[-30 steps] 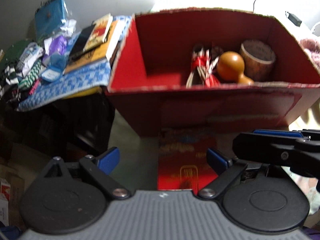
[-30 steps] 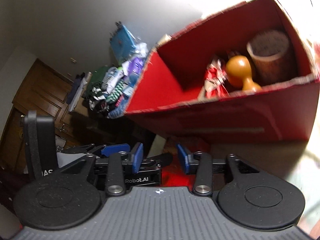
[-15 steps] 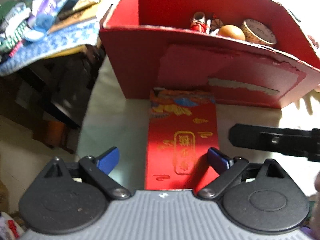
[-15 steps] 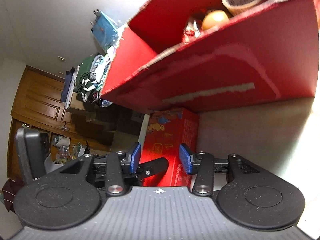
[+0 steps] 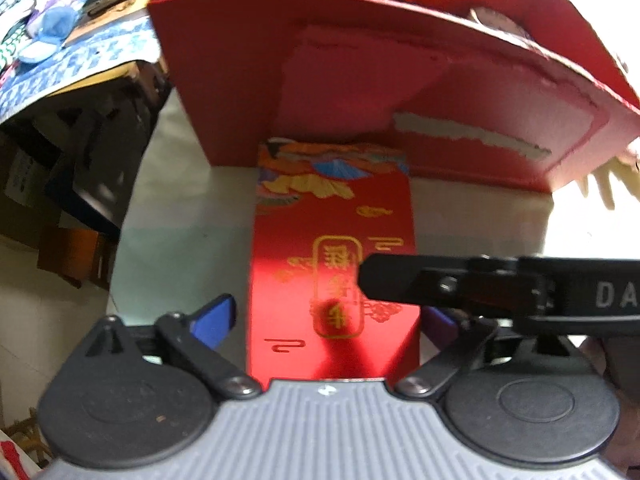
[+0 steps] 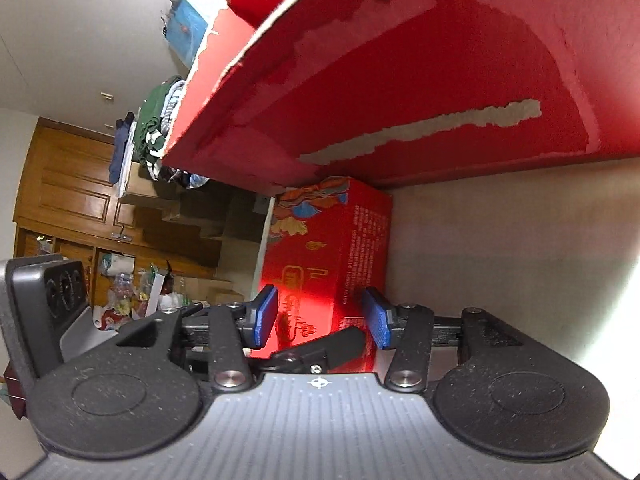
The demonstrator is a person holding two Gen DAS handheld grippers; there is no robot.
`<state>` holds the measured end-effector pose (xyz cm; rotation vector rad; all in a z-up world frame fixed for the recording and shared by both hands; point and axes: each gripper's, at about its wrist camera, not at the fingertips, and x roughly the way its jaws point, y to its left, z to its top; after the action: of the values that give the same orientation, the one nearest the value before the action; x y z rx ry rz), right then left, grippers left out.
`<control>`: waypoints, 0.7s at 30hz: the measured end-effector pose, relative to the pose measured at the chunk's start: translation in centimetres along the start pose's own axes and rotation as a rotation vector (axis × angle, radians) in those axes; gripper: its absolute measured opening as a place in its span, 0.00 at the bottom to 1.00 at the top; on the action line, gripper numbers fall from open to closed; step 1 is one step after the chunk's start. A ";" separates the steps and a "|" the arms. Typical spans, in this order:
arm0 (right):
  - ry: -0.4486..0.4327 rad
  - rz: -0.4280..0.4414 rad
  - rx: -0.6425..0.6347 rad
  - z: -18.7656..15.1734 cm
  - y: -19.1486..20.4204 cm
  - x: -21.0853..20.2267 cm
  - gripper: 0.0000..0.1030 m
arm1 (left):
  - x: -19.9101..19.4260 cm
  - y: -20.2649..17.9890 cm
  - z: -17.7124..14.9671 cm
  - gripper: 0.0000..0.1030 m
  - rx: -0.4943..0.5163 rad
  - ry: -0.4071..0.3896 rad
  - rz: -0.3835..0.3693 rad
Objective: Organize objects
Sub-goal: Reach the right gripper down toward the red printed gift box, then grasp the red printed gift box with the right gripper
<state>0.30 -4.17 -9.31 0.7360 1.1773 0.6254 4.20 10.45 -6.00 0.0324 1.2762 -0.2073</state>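
A small red carton (image 5: 332, 240) with gold ornament lies flat on the pale table, its far end against the big open red cardboard box (image 5: 400, 80). My left gripper (image 5: 326, 318) is open, its blue pads on either side of the carton's near end. One black finger (image 5: 420, 280) of the right gripper crosses over the carton's top from the right. In the right wrist view the carton (image 6: 320, 248) stands between the blue pads of my open right gripper (image 6: 320, 318), with the big box's torn wall (image 6: 440, 80) above. The big box's contents are almost hidden.
A side table with a blue patterned cloth (image 5: 80, 48) and clutter stands left of the big box. The pale table's left edge (image 5: 132, 200) drops to dark boxes. Wooden cabinets (image 6: 72, 184) and piled clothes (image 6: 156, 120) fill the far left.
Both grippers have dropped and come closer to the small carton, so the big box's inside has gone out of sight. The right gripper's finger now lies over the carton's top.
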 end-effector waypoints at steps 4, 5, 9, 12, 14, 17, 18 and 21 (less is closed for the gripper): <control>0.015 0.000 0.023 0.1 -0.6 -0.1 0.47 | 0.2 -1.3 0.1 0.81 0.074 0.010 0.035; 0.022 0.000 0.029 0.1 -0.8 -0.2 0.46 | 0.2 -1.6 0.1 0.81 0.094 0.014 0.048; 0.037 -0.016 0.029 0.0 -1.0 -1.0 0.41 | 0.0 -3.0 0.2 0.81 0.170 0.031 0.064; 0.034 -0.017 0.043 -0.2 -1.5 -2.3 0.41 | -0.4 -4.3 0.4 0.81 0.236 0.045 0.049; 0.025 -0.026 0.057 -0.5 -1.9 -3.5 0.41 | -0.6 -5.4 0.4 0.81 0.279 0.052 0.030; 0.003 -0.051 0.075 -1.1 -2.8 -5.6 0.41 | -0.8 -7.5 0.3 0.80 0.354 0.054 0.002; -0.007 -0.061 0.083 -1.3 -3.1 -6.3 0.41 | -0.8 -8.3 0.2 0.80 0.384 0.053 -0.006; -0.044 -0.090 0.113 -2.1 -4.3 -8.9 0.41 | -0.9 -10.9 -0.1 0.81 0.473 0.046 -0.037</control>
<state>-3.92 -13.22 -7.93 0.7839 1.2051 0.4689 1.95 -0.12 -4.16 0.4209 1.2506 -0.5397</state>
